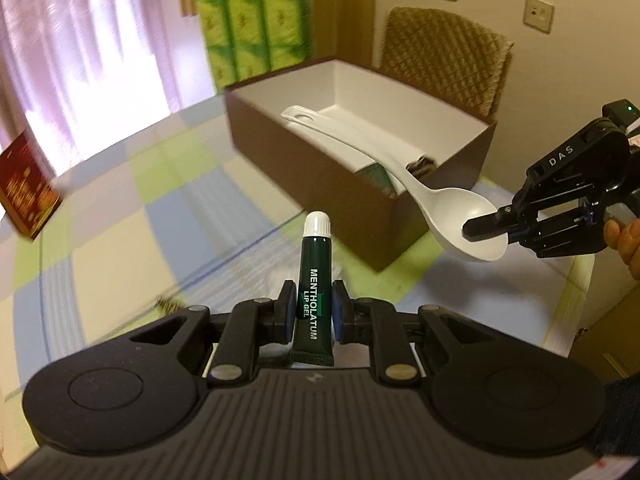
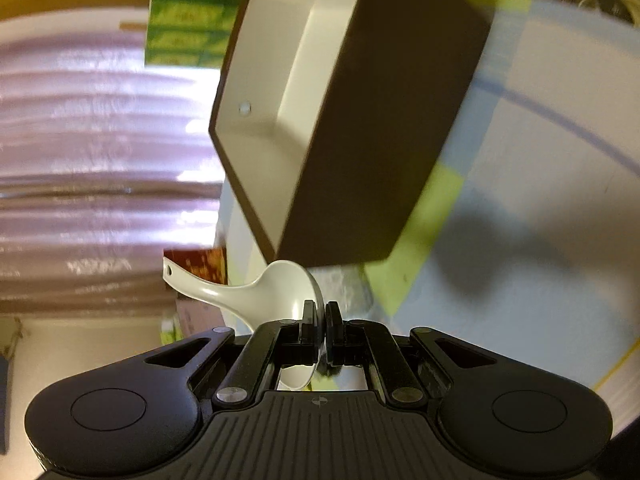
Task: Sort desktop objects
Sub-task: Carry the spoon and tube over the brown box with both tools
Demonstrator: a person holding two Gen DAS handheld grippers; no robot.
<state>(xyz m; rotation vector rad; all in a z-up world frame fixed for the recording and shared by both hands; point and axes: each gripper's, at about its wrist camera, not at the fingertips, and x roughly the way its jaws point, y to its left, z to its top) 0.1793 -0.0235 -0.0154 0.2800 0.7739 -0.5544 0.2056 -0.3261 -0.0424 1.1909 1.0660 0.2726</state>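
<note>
The long white plastic spoon [image 1: 400, 176], clamped by the right gripper [image 1: 486, 226] jaws at its bowl, is pointed handle-first over the brown white-lined box [image 1: 320, 176], while the dark green lip gel tube [image 1: 314, 300] is pinched upright in the left gripper [image 1: 312, 312] jaws, just short of it.

Worktop [image 1: 120, 248] covered by checked cloth in pale blue, green, cream. Brown box [image 1: 320, 184] with white inside stands on it; red box [image 1: 24, 192] near left edge.

Left gripper [image 1: 312, 312]: matte black, blue pads on fingers [image 1: 285, 312], silver pivot screws behind; ribbed housing. Right gripper [image 1: 486, 226]: white "DAS" lettering.
</note>
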